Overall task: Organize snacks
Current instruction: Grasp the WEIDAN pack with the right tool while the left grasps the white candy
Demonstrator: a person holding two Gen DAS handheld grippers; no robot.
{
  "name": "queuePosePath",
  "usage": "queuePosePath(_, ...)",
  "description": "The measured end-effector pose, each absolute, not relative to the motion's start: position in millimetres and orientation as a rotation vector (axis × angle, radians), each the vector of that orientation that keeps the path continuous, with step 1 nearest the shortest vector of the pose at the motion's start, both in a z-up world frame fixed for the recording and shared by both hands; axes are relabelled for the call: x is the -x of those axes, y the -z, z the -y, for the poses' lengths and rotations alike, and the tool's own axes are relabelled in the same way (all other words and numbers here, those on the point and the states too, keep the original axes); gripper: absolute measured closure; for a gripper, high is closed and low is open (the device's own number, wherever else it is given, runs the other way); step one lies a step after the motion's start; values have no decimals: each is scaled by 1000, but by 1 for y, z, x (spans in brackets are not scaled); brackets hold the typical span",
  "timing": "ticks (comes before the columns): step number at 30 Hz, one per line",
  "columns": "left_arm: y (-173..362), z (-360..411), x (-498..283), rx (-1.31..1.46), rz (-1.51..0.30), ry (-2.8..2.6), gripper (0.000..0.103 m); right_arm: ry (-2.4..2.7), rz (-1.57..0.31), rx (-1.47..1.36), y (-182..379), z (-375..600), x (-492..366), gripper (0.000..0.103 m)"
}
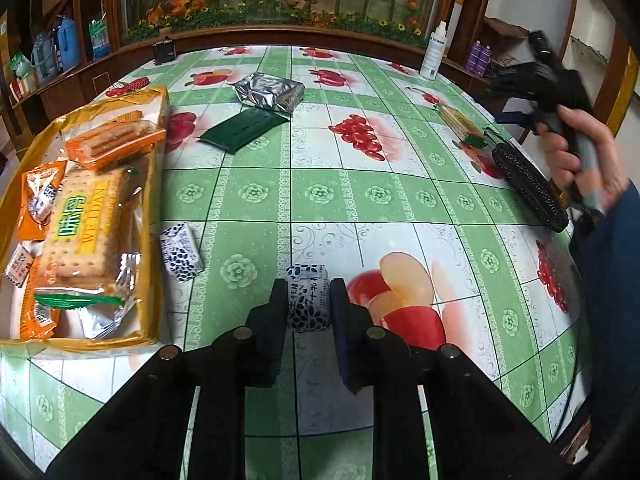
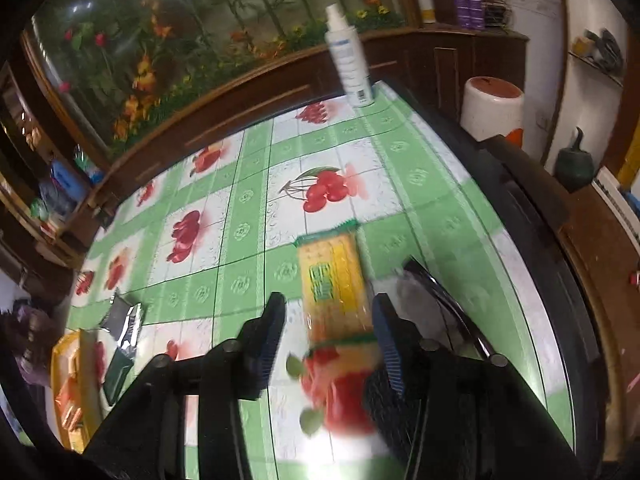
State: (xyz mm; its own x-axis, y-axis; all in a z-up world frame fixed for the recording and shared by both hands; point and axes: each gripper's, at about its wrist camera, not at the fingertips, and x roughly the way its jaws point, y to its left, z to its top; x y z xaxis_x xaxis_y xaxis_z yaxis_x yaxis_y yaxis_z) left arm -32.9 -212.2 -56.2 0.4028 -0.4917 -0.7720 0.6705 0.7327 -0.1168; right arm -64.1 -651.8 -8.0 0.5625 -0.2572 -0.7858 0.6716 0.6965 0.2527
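Two grippers work a glossy fruit-print tablecloth [image 1: 320, 184]: the left gripper [image 1: 308, 304] pinches a small squarish blue-and-white candy packet [image 1: 308, 296] between its ribbed pads, near the yellow tray [image 1: 154, 240], while the right gripper [image 2: 328, 316], jaws spread, straddles a long clear-wrapped cracker pack [image 2: 334, 284] without touching it.

A home dining room: fruit-print tablecloth [image 1: 360, 184], wooden shelves [image 1: 48, 80], thermos flasks [image 1: 66, 42]

Two blue-patterned candies [image 1: 308, 298] [image 1: 180, 253], one silver pouch [image 1: 269, 91], one green packet [image 1: 242, 128].
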Motion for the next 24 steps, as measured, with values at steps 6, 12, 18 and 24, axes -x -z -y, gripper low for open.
queuePosePath(6,45,189,43,-182,-854,757,85,677,-974,-428,33,661,17,44)
queuePosePath(12,33,160,46,-129,-826,749,85,632,-1057,-300,49,636,0,55)
queuePosePath(18,29,137,44,-80,-802,732,85,462,-1055,-251,48,561,-1,56)
queuePosePath(24,31,114,39,-48,-782,682,85,220,-1054,-165,51,445,20,56)
